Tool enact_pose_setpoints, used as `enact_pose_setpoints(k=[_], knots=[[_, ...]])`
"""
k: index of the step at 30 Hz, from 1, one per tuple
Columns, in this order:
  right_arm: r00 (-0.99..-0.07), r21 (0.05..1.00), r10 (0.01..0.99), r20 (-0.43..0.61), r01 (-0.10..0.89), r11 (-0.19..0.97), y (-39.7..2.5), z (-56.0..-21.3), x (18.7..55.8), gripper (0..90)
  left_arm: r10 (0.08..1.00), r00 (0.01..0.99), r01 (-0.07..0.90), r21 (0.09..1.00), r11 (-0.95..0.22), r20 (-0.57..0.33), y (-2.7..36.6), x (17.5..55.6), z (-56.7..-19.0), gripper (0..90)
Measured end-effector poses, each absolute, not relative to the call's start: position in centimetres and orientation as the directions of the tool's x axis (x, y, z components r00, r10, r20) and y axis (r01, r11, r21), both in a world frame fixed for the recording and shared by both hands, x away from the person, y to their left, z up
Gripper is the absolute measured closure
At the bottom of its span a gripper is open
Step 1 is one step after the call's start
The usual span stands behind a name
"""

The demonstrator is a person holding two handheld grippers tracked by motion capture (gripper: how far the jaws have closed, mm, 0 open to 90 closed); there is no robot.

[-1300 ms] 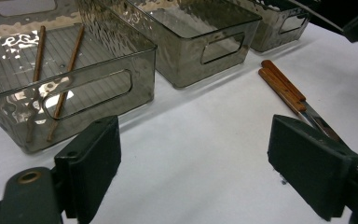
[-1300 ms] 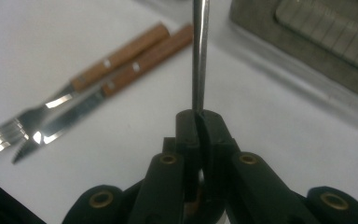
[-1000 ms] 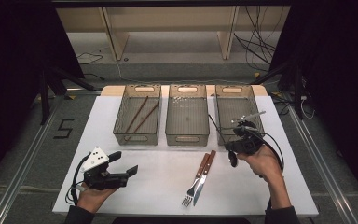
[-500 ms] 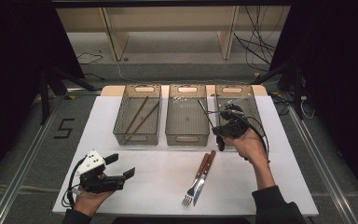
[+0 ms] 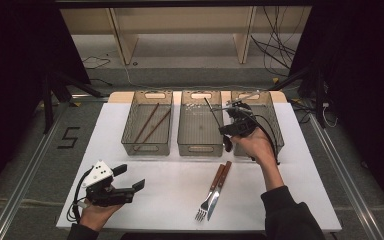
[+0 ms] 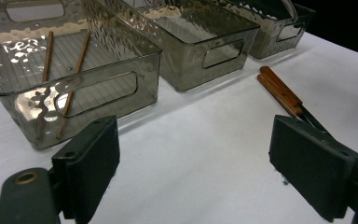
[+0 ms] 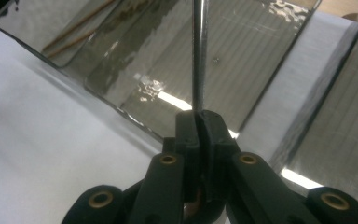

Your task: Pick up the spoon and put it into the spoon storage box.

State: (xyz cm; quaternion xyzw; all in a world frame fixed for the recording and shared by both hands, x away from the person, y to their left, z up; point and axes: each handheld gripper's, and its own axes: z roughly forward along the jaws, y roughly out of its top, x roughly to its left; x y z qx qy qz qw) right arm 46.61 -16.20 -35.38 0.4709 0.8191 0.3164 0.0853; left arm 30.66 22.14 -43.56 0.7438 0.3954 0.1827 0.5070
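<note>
White covering spreads over the tabletop [image 5: 290, 200], with dark floor and cables beyond it. Three clear smoky bins stand in a row at the far side: the left bin [image 5: 147, 131] holds two brown chopsticks [image 5: 150, 125], the middle bin [image 5: 200, 145] sits just beside it, and the right bin [image 5: 275, 120] is partly hidden behind a hand. Nearer the person, a fork [image 5: 209, 194] and a knife [image 5: 219, 187] with wooden handles lie side by side, touching, on the open tabletop. The right gripper [image 5: 226, 129] hangs over the near right corner of the middle bin, its jaws pinched tight on a thin dark metal rod [image 7: 198, 51] that slants up over that bin. The left gripper [image 5: 130, 180] rests low at the near left of the tabletop, jaws spread wide with nothing between them.
</note>
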Motion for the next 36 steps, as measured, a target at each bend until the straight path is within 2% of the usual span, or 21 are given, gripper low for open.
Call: enact_pose_setpoints(k=[21, 36], knots=[[-0.529, 0.606, 0.832, 0.167, 0.721, 0.337, -14.5, -35.9, 49.2, 86.7, 0.772, 0.622, 0.400, 0.900, -0.173, -0.128, 22.2, 30.7, -43.6, 15.9], [-0.514, 0.598, 0.847, 0.137, 0.724, 0.343, -12.3, -36.3, 51.7, 86.7, 0.770, 0.625, 0.396, 0.902, -0.173, -0.126, 22.3, 30.7, -43.6, 15.9]])
